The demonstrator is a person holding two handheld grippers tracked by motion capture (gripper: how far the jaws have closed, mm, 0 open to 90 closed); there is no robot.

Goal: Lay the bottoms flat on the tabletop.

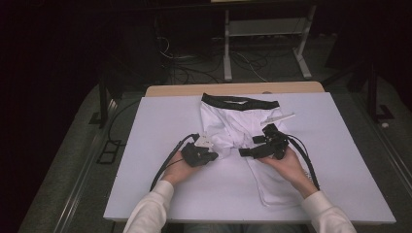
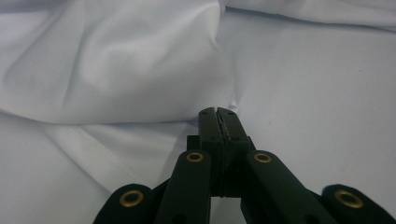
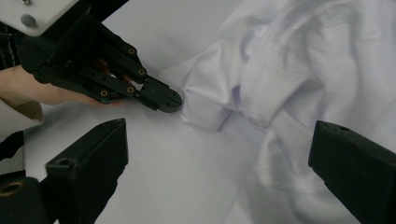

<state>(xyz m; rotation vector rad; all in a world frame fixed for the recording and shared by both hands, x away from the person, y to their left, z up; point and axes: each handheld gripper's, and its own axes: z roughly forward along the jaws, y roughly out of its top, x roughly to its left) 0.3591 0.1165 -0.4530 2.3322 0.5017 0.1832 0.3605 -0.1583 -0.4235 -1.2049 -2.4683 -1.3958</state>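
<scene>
White shorts (image 1: 228, 124) with a black waistband (image 1: 240, 102) lie flat on the white table (image 1: 155, 121). One leg is bunched up, the other stretches toward the front edge. My left gripper (image 1: 213, 156) is shut, its tip pinching the corner of the bunched leg's hem (image 3: 196, 109). Creases in the cloth (image 2: 116, 60) run to the closed tip (image 2: 218, 112). My right gripper (image 1: 248, 146) hovers open just right of it, over the shorts' middle. Its two jaws stand wide apart around cloth (image 3: 289, 84) and bare table.
A narrow white strip (image 1: 278, 118) lies on the shorts near the right hip. Black cables trail from both grippers across the table. Beyond the far edge, a wooden board (image 1: 233, 89), floor cables and a white metal frame (image 1: 265, 34) stand in the dark.
</scene>
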